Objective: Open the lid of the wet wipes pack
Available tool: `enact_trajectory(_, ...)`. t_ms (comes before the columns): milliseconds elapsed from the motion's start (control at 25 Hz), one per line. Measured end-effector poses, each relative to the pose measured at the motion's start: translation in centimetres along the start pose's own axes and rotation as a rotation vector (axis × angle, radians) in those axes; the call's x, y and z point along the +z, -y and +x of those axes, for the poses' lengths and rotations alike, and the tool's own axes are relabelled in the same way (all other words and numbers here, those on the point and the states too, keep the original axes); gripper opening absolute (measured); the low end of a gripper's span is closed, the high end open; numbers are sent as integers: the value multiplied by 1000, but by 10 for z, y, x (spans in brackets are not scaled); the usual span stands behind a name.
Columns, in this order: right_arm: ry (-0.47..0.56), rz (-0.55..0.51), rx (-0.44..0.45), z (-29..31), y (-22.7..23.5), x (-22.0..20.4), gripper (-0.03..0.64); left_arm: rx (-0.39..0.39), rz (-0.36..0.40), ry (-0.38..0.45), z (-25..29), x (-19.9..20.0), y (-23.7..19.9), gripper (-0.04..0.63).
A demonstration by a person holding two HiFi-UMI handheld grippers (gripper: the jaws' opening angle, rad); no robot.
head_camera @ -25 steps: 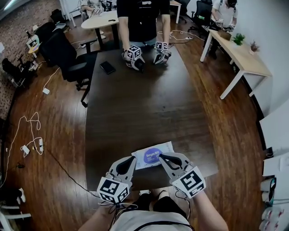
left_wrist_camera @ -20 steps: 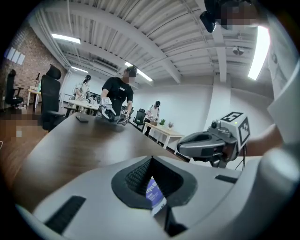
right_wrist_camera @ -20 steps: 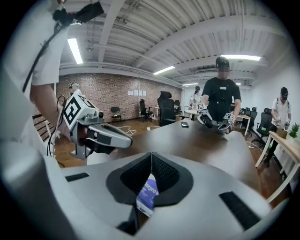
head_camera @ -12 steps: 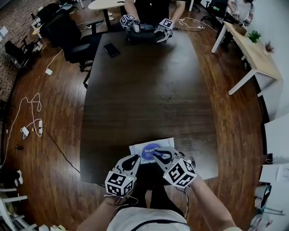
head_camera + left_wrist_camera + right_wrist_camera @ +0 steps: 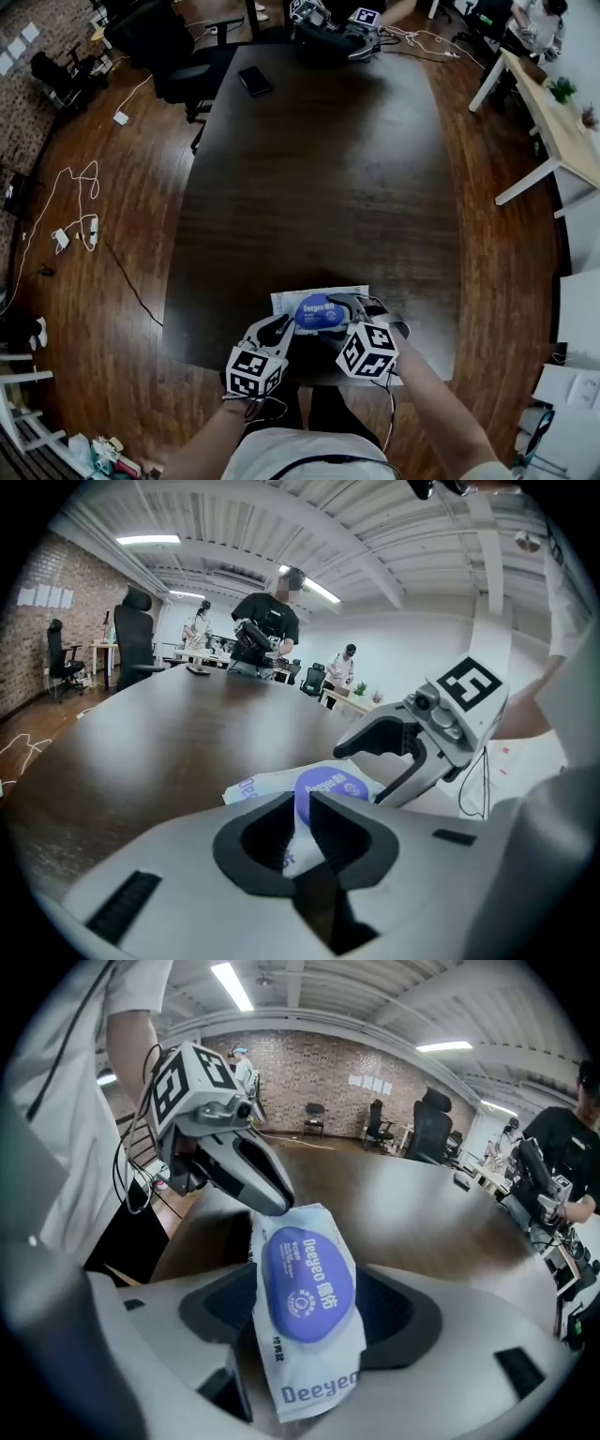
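Pack of wet wipes [image 5: 319, 300] lies at the near edge of the table [image 5: 309, 169], long axis left to right across me, blue oval lid [image 5: 320, 312] face up. Right tongs [image 5: 347, 309] are opening. Their jaws straddle the pack's short width with the lid between them, pads not pressing. Left tongs [image 5: 283, 325] are drawn nearly together at the pack's left end. I think they nip its edge seam, though the gap is too tight to be sure. Right is nearer the lid, which sits just ahead of its tips. I judge that side should lift the lid's rim while left steadies.
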State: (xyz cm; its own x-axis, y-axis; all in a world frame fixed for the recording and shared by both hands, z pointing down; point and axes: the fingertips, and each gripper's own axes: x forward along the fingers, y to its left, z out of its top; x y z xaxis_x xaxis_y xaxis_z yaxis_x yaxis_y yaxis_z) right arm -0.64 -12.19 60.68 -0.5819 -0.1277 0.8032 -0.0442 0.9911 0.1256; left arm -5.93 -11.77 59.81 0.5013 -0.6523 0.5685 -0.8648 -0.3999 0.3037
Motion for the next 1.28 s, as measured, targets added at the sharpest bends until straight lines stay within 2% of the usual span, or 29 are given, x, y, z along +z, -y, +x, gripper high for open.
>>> enact_trajectory(360,-83,-114,57,21,3,-2,321,15,-1,-38,3,-16,-5,40)
enact_trajectory(520,-123,-122,79,28,2,-6,322,5,18,-61,3,-23,-1,38)
enact_trajectory(640,-119,-89,99,31,3,-7,321,2,58,-77,6,-26,2,38)
enact_trajectory(800,-113,-20,173,33,4,-9,321,10,136,-112,9,-33,3,38)
enact_trajectory(1280,-95,143,347,31,7,-7,321,-7,138,-101,11,-34,5,38)
